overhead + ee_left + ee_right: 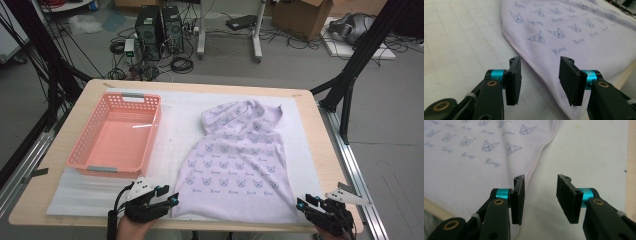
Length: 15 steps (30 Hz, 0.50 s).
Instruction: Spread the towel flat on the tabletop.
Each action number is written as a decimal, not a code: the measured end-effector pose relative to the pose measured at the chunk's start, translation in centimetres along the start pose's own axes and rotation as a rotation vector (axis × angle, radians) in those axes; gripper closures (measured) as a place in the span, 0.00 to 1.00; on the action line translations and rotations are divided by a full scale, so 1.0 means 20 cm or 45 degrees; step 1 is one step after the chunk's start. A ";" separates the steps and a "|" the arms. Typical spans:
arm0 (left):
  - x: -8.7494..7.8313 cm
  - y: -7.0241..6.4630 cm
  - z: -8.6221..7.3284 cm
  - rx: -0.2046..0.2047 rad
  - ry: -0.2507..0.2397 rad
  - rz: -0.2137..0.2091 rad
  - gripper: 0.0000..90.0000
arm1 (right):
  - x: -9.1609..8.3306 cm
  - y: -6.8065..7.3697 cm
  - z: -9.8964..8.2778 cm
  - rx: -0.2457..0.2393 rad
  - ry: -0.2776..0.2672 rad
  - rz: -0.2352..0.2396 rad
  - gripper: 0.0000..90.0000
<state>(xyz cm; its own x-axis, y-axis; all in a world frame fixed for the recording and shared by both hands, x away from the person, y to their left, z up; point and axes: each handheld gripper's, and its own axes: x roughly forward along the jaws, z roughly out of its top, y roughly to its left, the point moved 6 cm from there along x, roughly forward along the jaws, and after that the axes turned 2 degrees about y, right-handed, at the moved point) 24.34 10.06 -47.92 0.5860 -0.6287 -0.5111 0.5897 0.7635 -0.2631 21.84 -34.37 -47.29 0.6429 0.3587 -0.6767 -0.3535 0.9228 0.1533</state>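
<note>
The cloth (240,160), pale lilac with a printed cat-face pattern, lies flat on the white mat (175,115) at the centre-right of the worktop (60,150), its far end bunched into folds and its near hem close to the near worktop edge. The left gripper (167,197) sits at the near left corner of the cloth with jaws spread and nothing pinched; the right gripper (305,204) sits at the near right corner, jaws likewise spread and empty. A pink basket (82,150) stands on the left half of the mat, well apart from the cloth, with a strip of bare mat between them. Bare mat also shows to the right of the cloth, up to the right worktop edge, and in a band beyond the far folds. The high view gives the full cloth outline, the basket and both worktop side edges. The left gripper view adds detail: the cloth (574,37) hem runs diagonally between the spread jaws of the left gripper (540,80), with gridded mat (461,37) to the left, and the pads clear of the fabric. The right gripper view shows the cloth (474,157) seam passing just beside the left jaw of the right gripper (540,200), with plain mat (586,150) between and beyond the jaws and a strip of the worktop (631,170) at the right border.
</note>
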 end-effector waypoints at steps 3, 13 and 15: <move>0.03 0.02 0.03 -0.001 -0.002 0.010 0.57 | 0.06 0.00 0.03 -0.036 0.007 -0.013 0.64; 0.13 0.08 0.12 -0.023 0.009 0.040 0.56 | 0.25 0.01 0.19 -0.095 0.023 0.009 0.65; 0.14 0.09 0.13 -0.021 0.016 0.051 0.56 | 0.27 0.01 0.20 -0.096 0.024 0.018 0.67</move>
<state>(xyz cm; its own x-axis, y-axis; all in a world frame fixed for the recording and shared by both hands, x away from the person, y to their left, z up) 28.57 9.35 -47.73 0.6017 -0.5959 -0.5319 0.5567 0.7904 -0.2558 28.00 -31.58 -47.96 0.6246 0.3685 -0.6885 -0.4135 0.9040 0.1088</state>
